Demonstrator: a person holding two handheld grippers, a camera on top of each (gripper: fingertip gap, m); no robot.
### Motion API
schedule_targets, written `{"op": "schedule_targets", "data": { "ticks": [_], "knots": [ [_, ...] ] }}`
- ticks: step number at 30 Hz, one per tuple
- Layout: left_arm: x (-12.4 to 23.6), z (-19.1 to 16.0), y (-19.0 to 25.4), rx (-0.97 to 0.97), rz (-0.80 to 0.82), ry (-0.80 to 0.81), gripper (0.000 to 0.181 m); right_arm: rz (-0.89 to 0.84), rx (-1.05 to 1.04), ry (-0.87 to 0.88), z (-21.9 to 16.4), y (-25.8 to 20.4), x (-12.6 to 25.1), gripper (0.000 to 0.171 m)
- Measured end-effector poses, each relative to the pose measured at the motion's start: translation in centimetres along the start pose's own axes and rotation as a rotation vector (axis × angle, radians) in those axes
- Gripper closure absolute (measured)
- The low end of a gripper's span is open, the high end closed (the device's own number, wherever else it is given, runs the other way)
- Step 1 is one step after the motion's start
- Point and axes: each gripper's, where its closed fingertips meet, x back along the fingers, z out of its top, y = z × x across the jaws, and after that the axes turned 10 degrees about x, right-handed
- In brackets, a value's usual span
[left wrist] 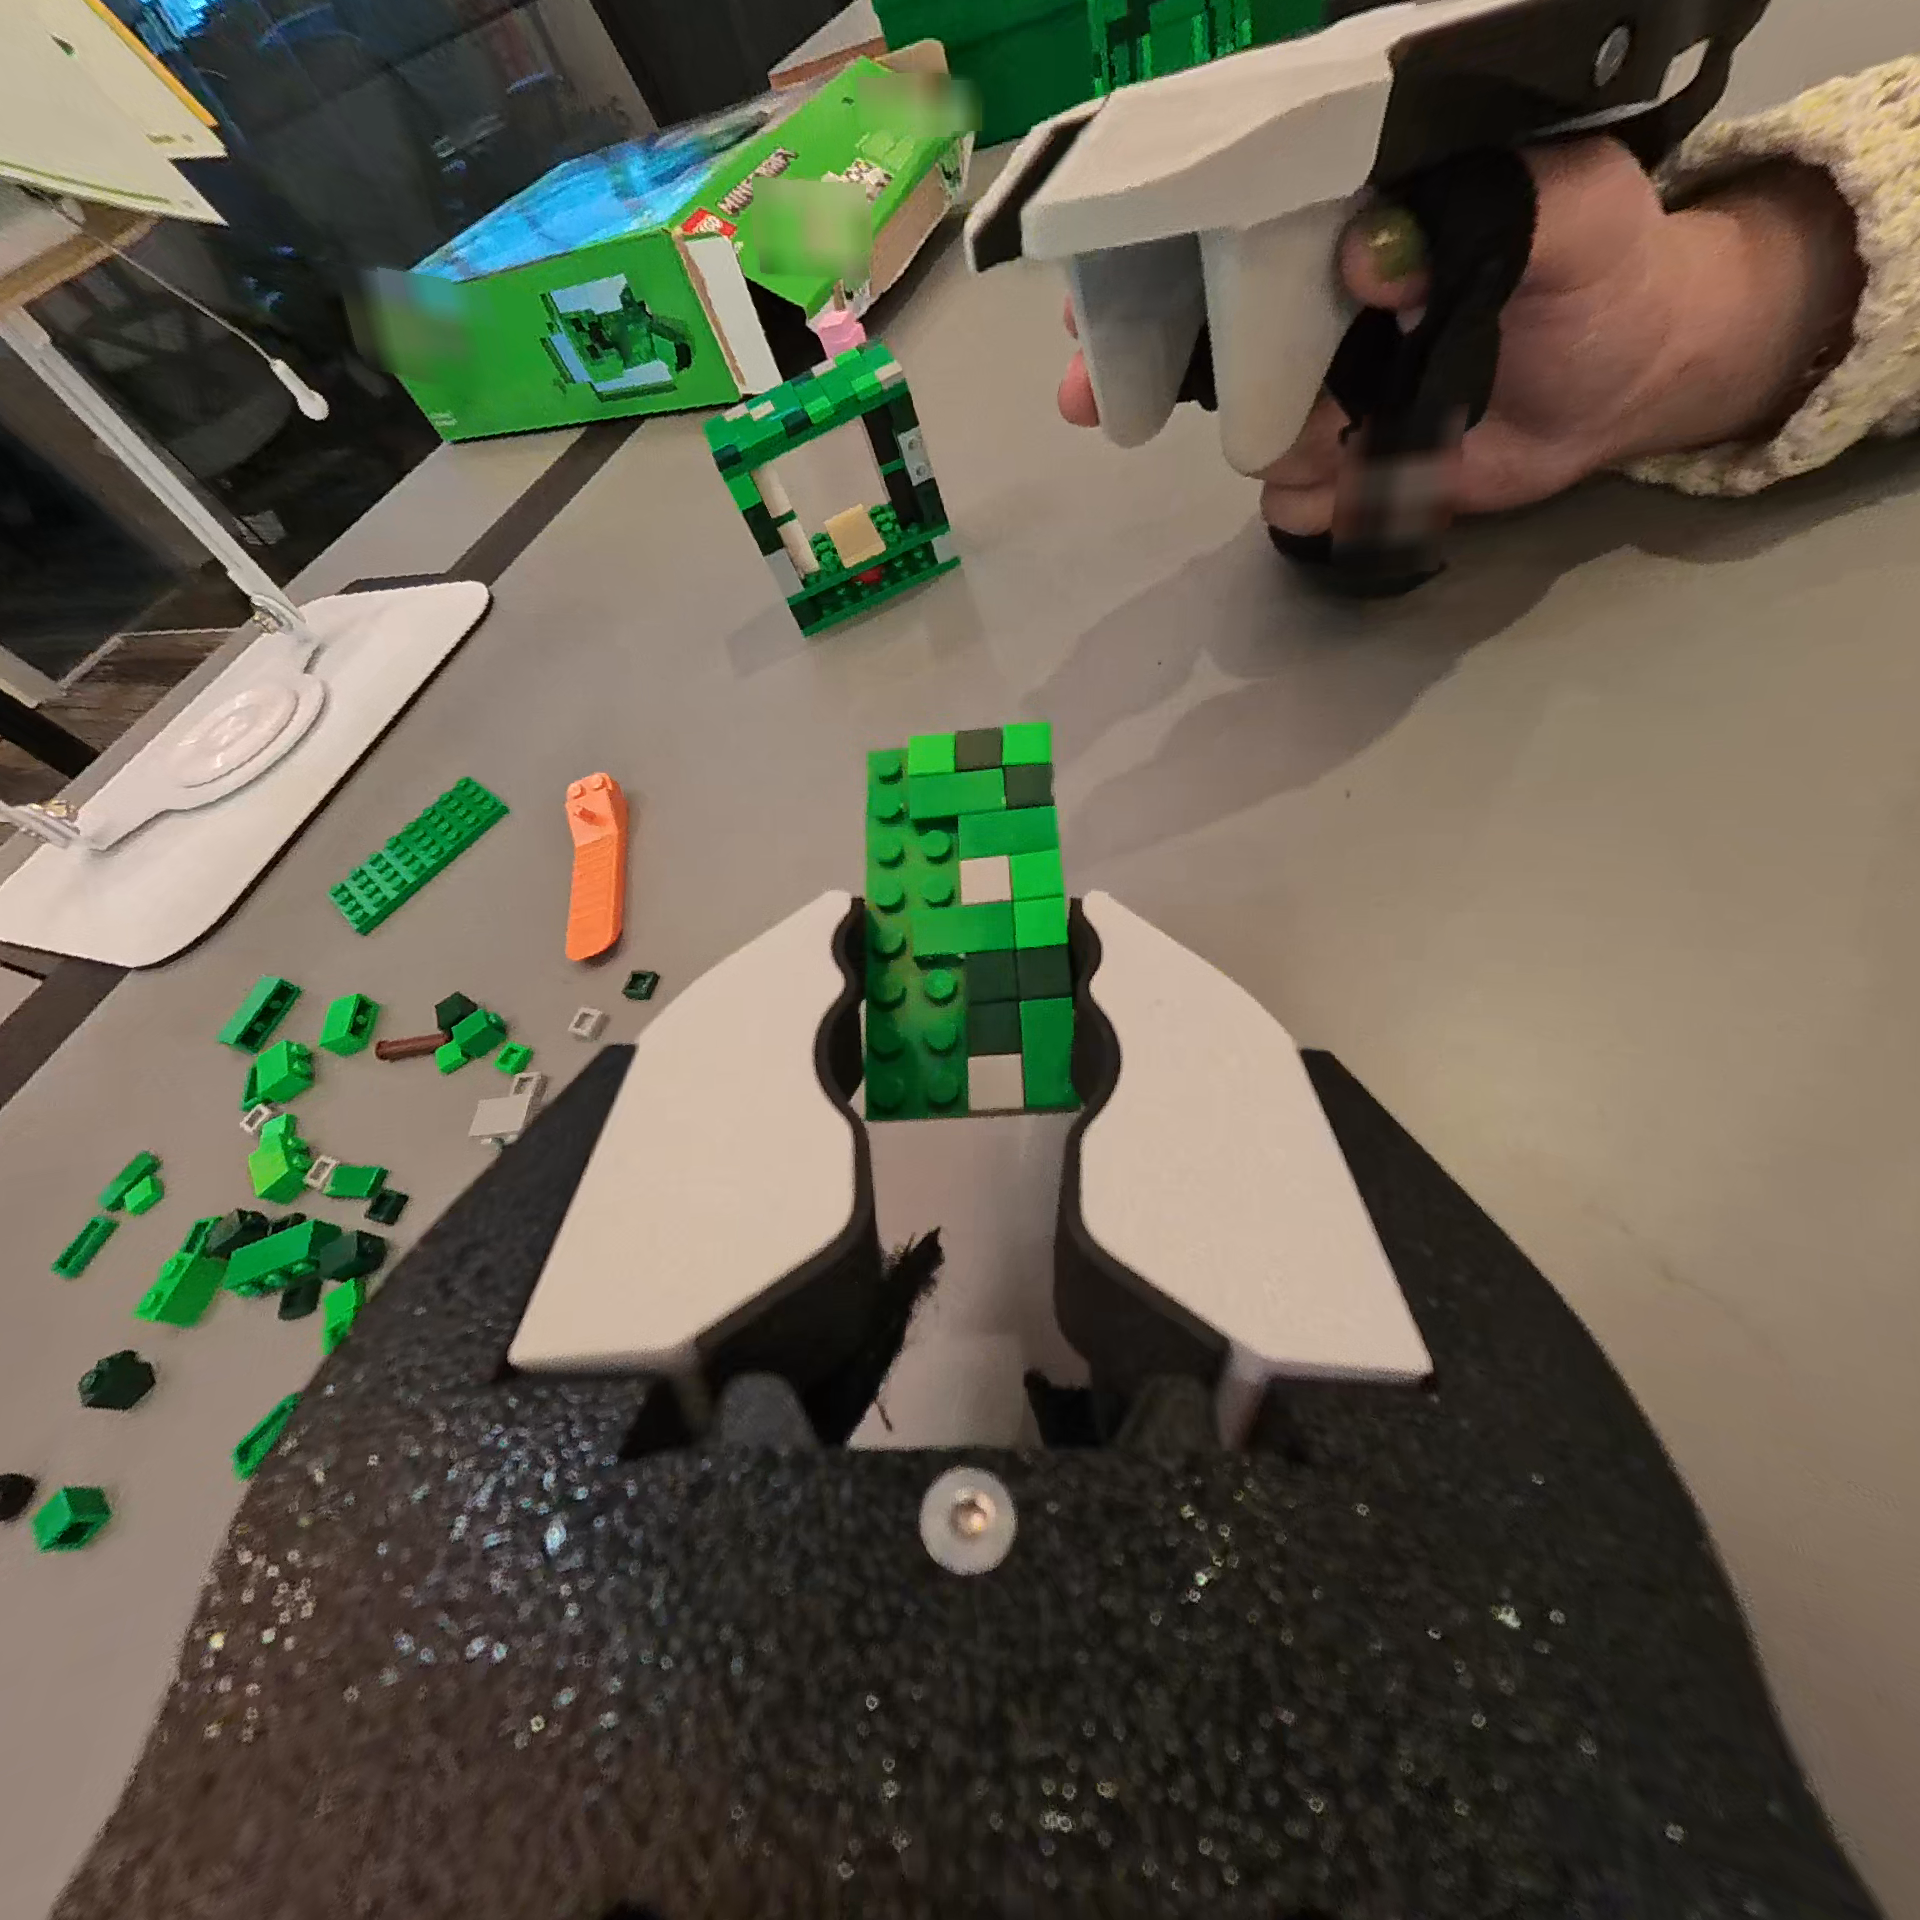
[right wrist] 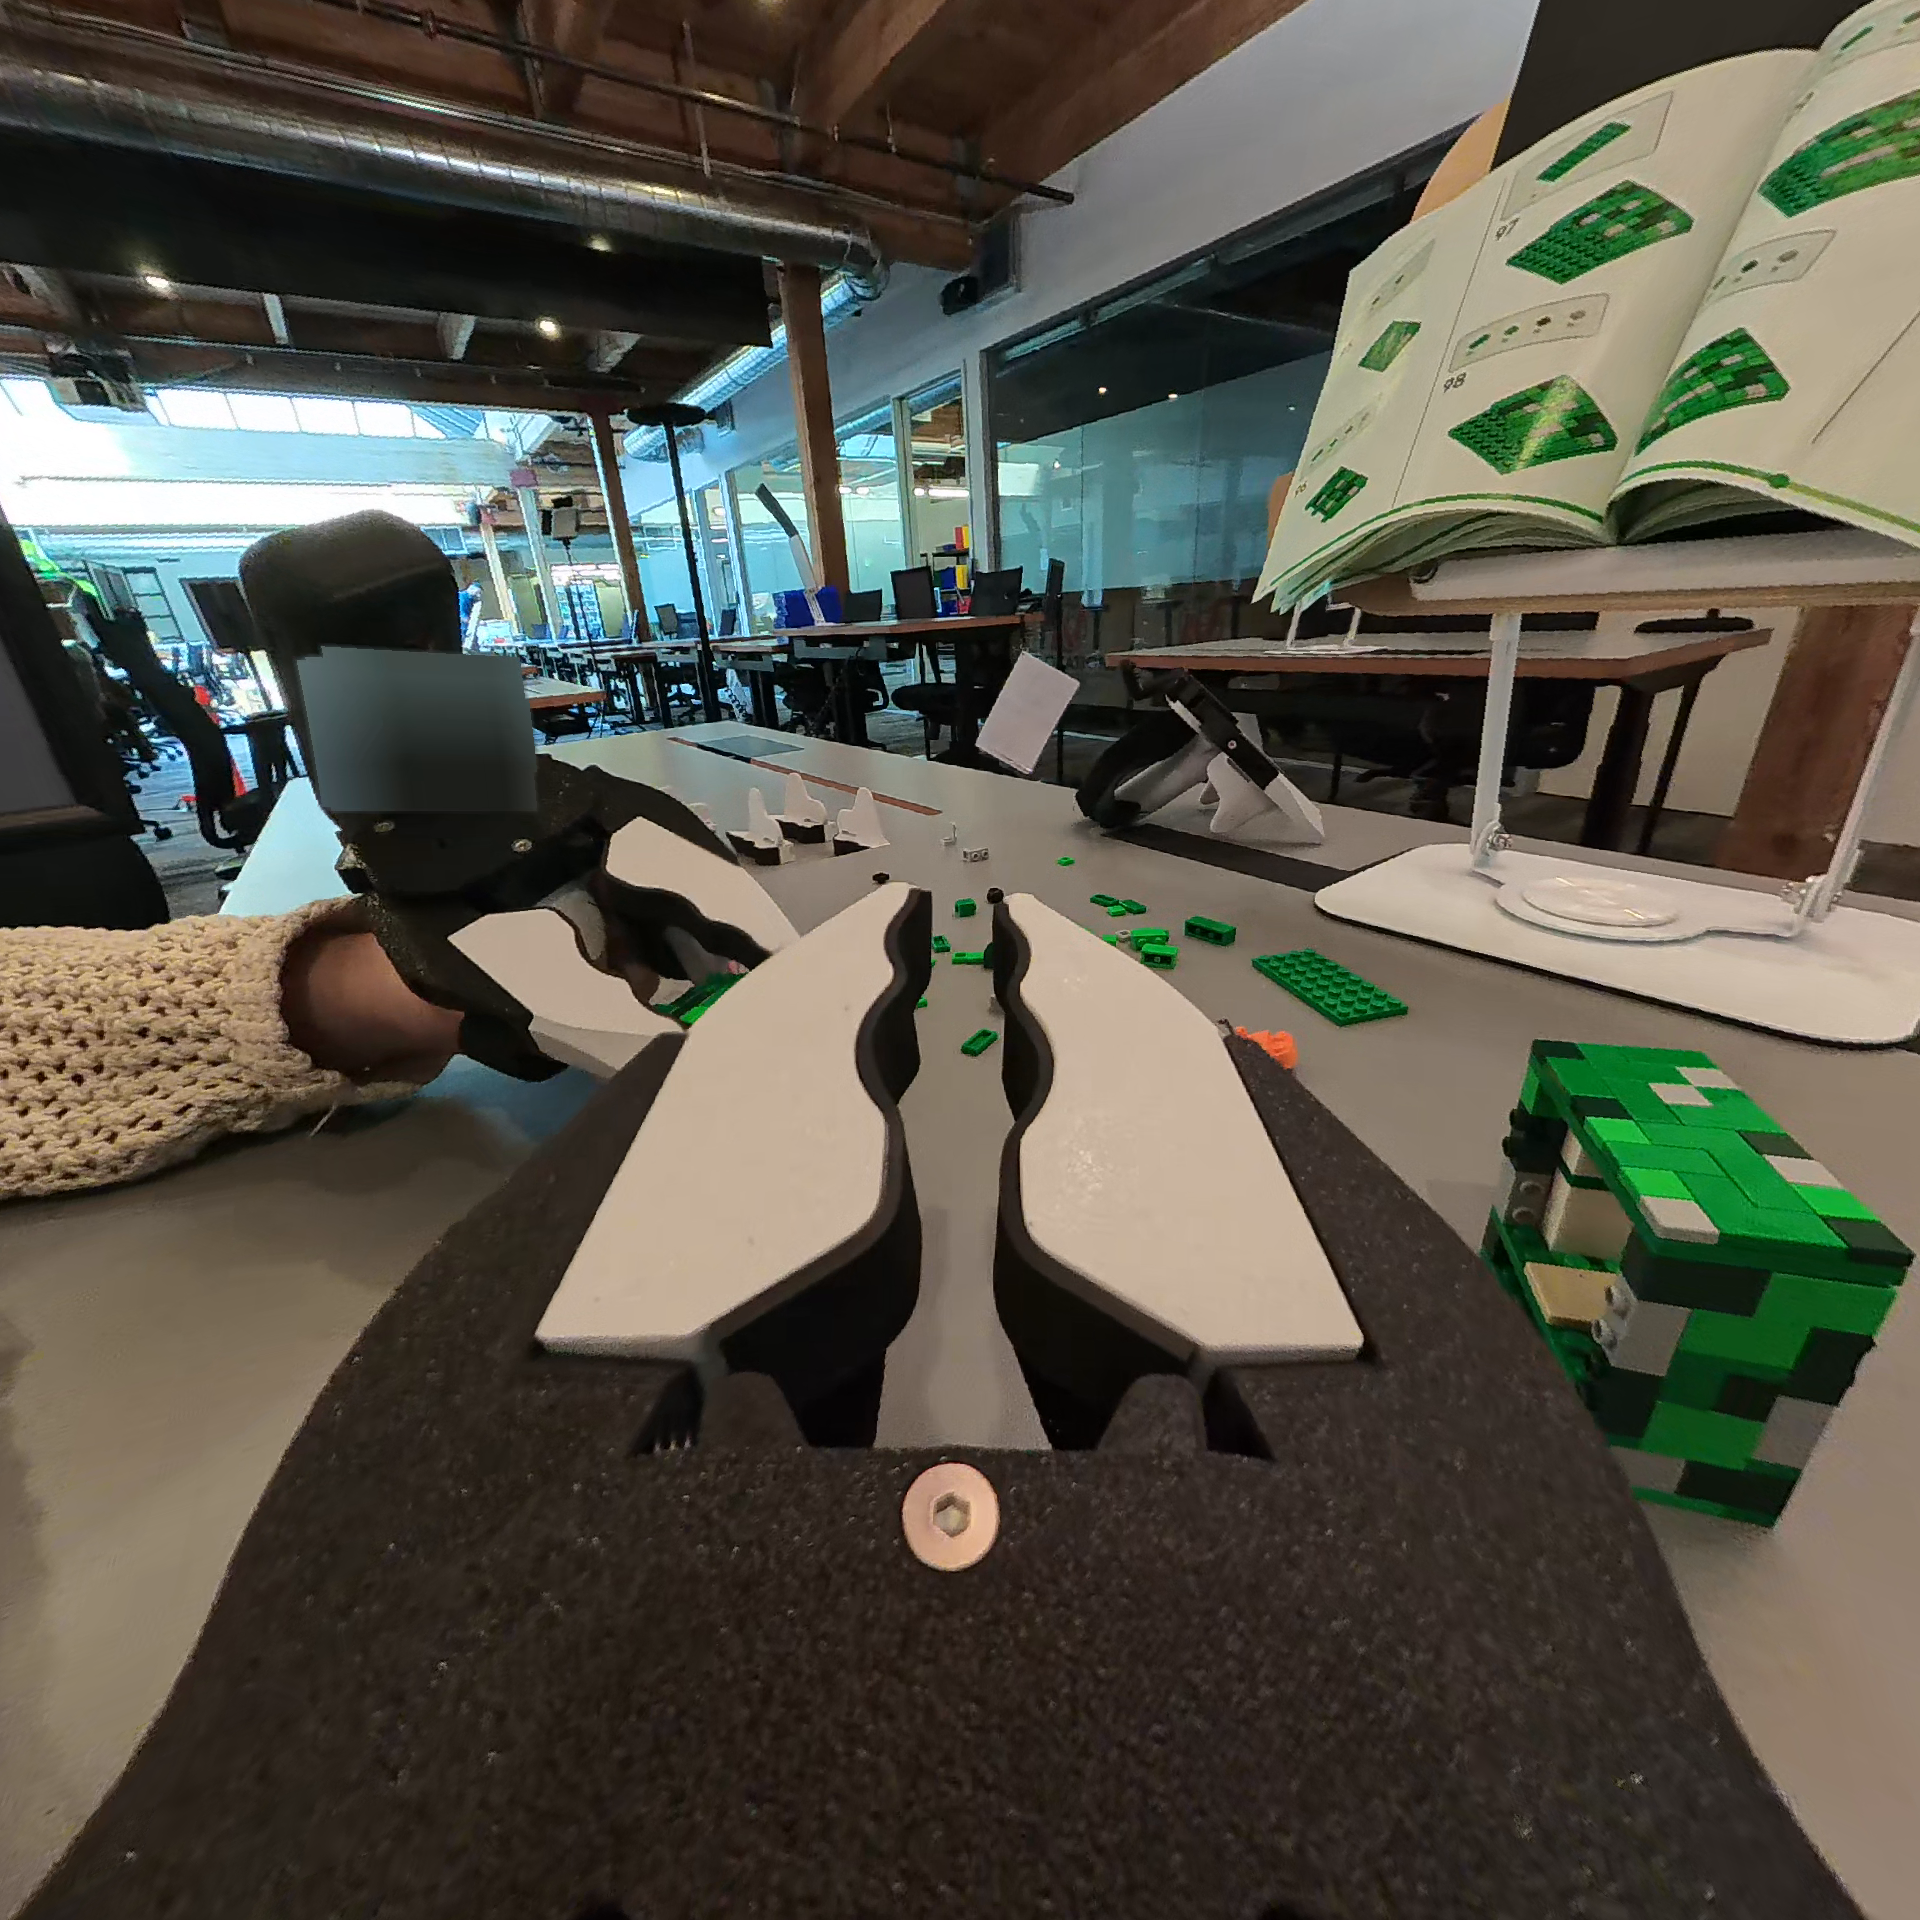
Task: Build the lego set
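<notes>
My left gripper (left wrist: 968, 920) is shut on a long green plate (left wrist: 971, 935) partly covered with light and dark green and white tiles; it holds the plate by its long sides, low over the grey table (left wrist: 1455, 1039). It also shows in the right wrist view (right wrist: 623, 956). My right gripper (right wrist: 958, 902) is empty, its jaws a narrow gap apart, and hovers off to the right above the table (left wrist: 1184, 436). A hollow green cube build (left wrist: 831, 488) stands on the table farther off, close to the right gripper (right wrist: 1683, 1278).
Several loose green bricks (left wrist: 281, 1195) lie at the left, with a green studded plate (left wrist: 419, 854) and an orange brick separator (left wrist: 595, 873). A green box (left wrist: 644, 301) lies behind. An open instruction booklet (right wrist: 1621, 312) rests on a white stand (right wrist: 1621, 935). The left gripper's tips are roughly 11 cm from the right gripper's. The left tips stand about 15 cm off the orange brick separator (left wrist: 595, 873).
</notes>
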Motion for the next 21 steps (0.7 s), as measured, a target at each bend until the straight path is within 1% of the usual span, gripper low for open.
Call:
{"op": "schedule_targets", "data": {
  "ticks": [4,21],
  "knots": [
    [-0.01,-0.06,0.18,0.024,-0.026,-0.003,0.145,0.000,-0.003,-0.002,-0.03,0.01,-0.01,0.161],
    [-0.38,-0.92,-0.15,-0.022,0.006,-0.035,0.145,0.001,-0.001,-0.015,-0.21,-0.06,-0.12,0.162]
  ]
}}
